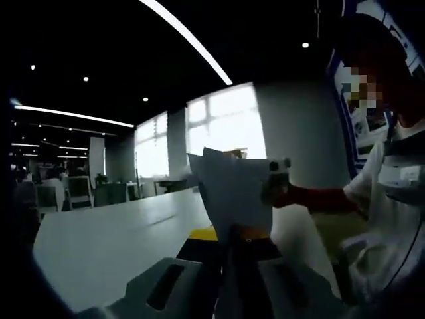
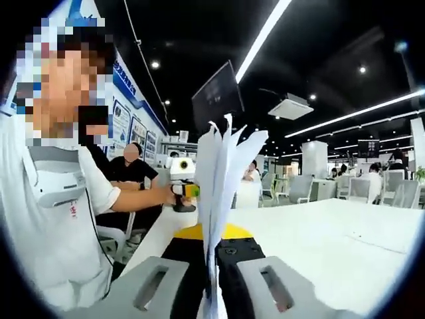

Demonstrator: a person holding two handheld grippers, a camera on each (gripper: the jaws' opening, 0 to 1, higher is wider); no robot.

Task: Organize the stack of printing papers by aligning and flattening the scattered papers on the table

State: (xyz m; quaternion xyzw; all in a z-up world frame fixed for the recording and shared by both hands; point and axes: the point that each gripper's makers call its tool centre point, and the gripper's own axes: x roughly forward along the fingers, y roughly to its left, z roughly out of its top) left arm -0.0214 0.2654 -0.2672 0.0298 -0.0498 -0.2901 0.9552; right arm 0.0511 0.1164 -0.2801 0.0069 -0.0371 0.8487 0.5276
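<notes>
In the left gripper view, the left gripper (image 1: 234, 242) had its jaws pressed together on the lower edge of the stack of papers (image 1: 230, 189), which stood upright above the near edge of the white table (image 1: 113, 242). In the right gripper view, the right gripper (image 2: 212, 256) likewise pinched the sheets (image 2: 219, 179) from below, their top edges fanned apart. A person in a white shirt (image 2: 46, 219) stood at the table's edge.
</notes>
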